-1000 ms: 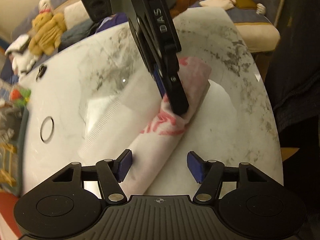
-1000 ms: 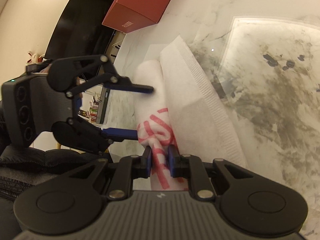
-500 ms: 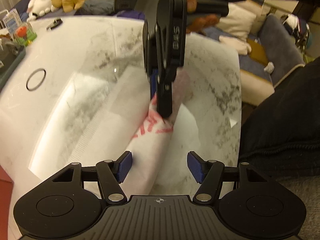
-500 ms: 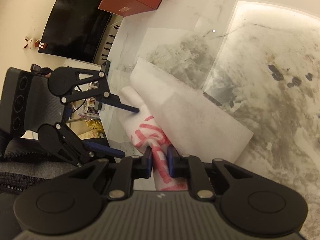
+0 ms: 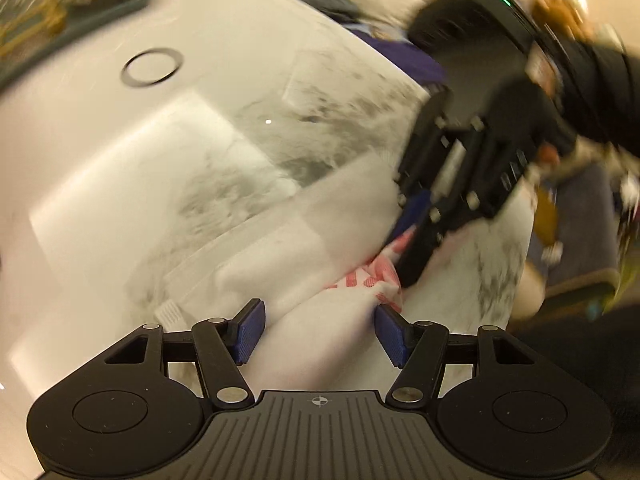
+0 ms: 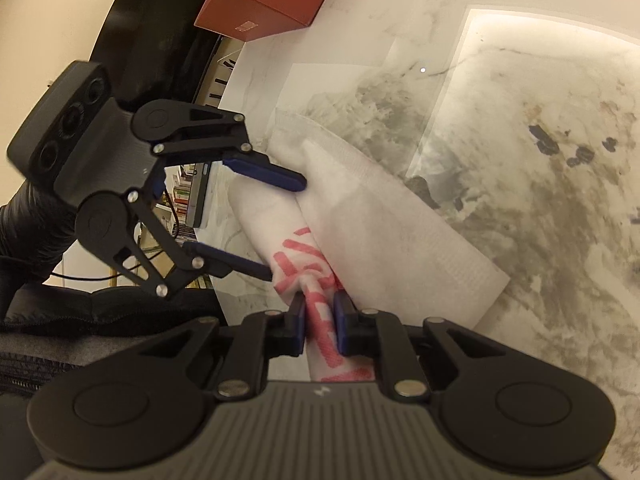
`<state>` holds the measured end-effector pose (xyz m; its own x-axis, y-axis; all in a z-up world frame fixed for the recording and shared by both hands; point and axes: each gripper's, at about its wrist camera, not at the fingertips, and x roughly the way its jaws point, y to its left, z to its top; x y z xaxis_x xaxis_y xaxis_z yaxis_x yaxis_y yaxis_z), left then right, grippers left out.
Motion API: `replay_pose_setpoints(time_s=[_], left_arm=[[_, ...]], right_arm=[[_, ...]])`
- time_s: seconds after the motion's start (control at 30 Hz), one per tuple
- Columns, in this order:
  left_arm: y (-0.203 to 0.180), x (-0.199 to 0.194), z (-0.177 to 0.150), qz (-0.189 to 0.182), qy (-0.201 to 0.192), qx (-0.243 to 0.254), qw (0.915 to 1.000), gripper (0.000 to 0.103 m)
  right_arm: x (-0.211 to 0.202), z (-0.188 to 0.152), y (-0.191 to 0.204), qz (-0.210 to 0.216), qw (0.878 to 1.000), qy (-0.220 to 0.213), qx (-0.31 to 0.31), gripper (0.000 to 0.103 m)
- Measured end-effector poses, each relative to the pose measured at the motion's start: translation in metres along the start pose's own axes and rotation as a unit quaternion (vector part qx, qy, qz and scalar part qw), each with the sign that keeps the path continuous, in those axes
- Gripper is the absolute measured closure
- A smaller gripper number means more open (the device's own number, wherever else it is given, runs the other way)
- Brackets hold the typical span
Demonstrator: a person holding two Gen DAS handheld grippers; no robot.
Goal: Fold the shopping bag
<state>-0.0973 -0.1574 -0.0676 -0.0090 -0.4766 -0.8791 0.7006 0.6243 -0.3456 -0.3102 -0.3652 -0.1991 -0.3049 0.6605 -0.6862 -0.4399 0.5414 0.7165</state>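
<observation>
Two grippers and one bag: that is the whole count that matters, and I take the views in turn.

Left wrist view: since a second ago my left gripper (image 5: 318,334) has rolled hard about its own axis and slid along the bag (image 5: 320,276), so the marble table (image 5: 120,184) now lies tilted and smeared with blur. Its jaws stand about half open, as before, straddling the rolled white bag without pressing it, holding nothing as far as I can see. The right gripper (image 5: 404,236) has swung from 12 o'clock to about 2 o'clock in this picture, with the red print bunched beneath it. One dark ring (image 5: 152,67) sits at 10 o'clock on the tabletop.

Right wrist view: my right gripper (image 6: 320,320) has barely moved and its jaws are closing a little further, nearly together, on the red-printed end of the bag (image 6: 360,220). The bag lies rolled lengthwise on the table (image 6: 520,160), running up toward 11 o'clock. The left gripper (image 6: 286,226) enters from 9 o'clock, one finger over the roll and one beside it. One red box (image 6: 264,0) sits at 12 o'clock.

I judge that the left is now squared across the roll (ready to pinch it), so the next fold can begin.
</observation>
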Motion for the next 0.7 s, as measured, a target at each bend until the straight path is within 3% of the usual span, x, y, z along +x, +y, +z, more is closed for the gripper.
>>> replay_pose_setpoints(time_s=[0.13, 0.23, 0.27, 0.3, 0.33, 0.37, 0.4, 0.5, 0.53, 0.57, 0.63, 0.7], left_arm=[[-0.009, 0.004, -0.004, 0.02, -0.002, 0.001, 0.9998, 0.041], [-0.006, 0.004, -0.002, 0.015, 0.004, -0.005, 0.9999, 0.041], [-0.005, 0.004, 0.0, 0.014, 0.007, -0.007, 0.9999, 0.041], [-0.005, 0.005, 0.001, 0.013, 0.011, -0.007, 0.9998, 0.041], [-0.005, 0.005, 0.003, 0.012, 0.014, -0.006, 0.9998, 0.042], [-0.005, 0.006, 0.005, 0.012, 0.017, -0.005, 0.9998, 0.041], [-0.006, 0.006, 0.006, 0.013, 0.02, -0.003, 0.9997, 0.041], [-0.007, 0.006, 0.009, 0.012, 0.025, -0.003, 0.9996, 0.041], [-0.006, 0.006, 0.009, 0.011, 0.026, -0.003, 0.9996, 0.041], [-0.006, 0.005, 0.009, 0.01, 0.026, -0.005, 0.9996, 0.041], [-0.004, 0.005, 0.01, 0.007, 0.028, -0.008, 0.9996, 0.041], [-0.005, 0.006, 0.013, 0.008, 0.03, -0.007, 0.9995, 0.041]], right_arm=[[0.0, -0.002, 0.013, -0.031, 0.999, -0.005, -0.017, 0.091], [0.0, -0.01, 0.034, -0.08, 0.995, -0.021, -0.05, 0.087], [0.0, -0.015, 0.045, -0.111, 0.991, -0.03, -0.073, 0.083], [0.0, -0.022, 0.06, -0.154, 0.982, -0.04, -0.106, 0.071], [0.001, -0.032, 0.076, -0.206, 0.966, -0.05, -0.148, 0.066], [0.004, -0.043, 0.092, -0.257, 0.944, -0.059, -0.199, 0.061], [0.008, -0.057, 0.106, -0.306, 0.914, -0.067, -0.257, 0.06], [0.033, -0.105, 0.134, -0.429, 0.794, -0.089, -0.42, 0.058], [0.042, -0.119, 0.137, -0.445, 0.763, -0.086, -0.461, 0.062], [0.05, -0.129, 0.138, -0.451, 0.74, -0.077, -0.493, 0.068], [0.064, -0.147, 0.136, -0.46, 0.695, -0.06, -0.549, 0.069], [0.075, -0.156, 0.129, -0.468, 0.666, -0.043, -0.579, 0.069]])
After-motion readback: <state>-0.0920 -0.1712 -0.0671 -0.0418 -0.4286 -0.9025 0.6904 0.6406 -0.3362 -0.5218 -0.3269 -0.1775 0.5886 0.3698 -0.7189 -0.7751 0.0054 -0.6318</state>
